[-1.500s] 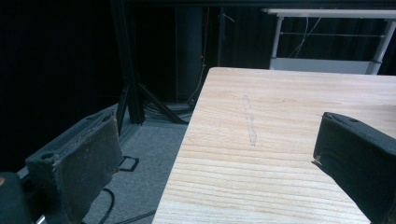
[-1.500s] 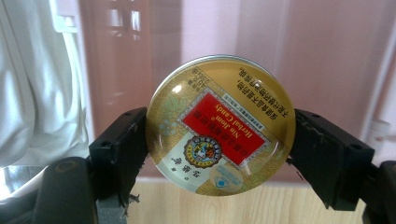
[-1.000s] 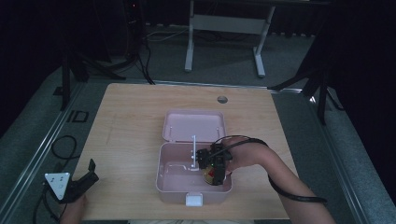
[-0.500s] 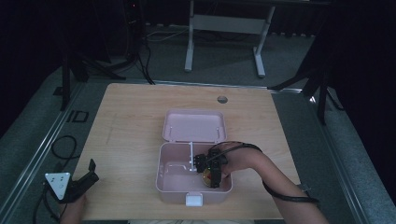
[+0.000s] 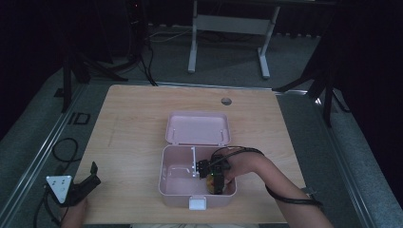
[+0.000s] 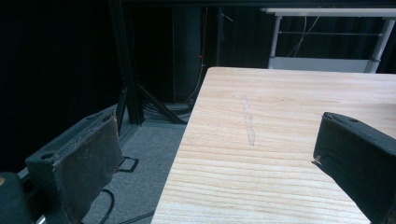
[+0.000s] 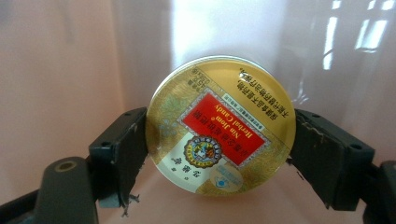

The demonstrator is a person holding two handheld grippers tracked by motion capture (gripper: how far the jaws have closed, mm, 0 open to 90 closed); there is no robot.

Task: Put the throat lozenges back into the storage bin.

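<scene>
Right fingers (image 7: 219, 154) clamp round candy tin (image 7: 220, 122) inside open pink box (image 5: 171, 178); left fingers (image 6: 224, 158) spread, empty.

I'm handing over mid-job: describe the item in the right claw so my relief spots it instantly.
Find the open pink box at the table's near edge. Inside its right compartment, the right claw grips a round gold candy tin with a red label, the box's one colourful item.

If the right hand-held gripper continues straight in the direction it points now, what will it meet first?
Probably the pink box: the right hand-held gripper grips a round candy tin inside it, and a pink inner surface lies just beyond. How far is unclear.
</scene>
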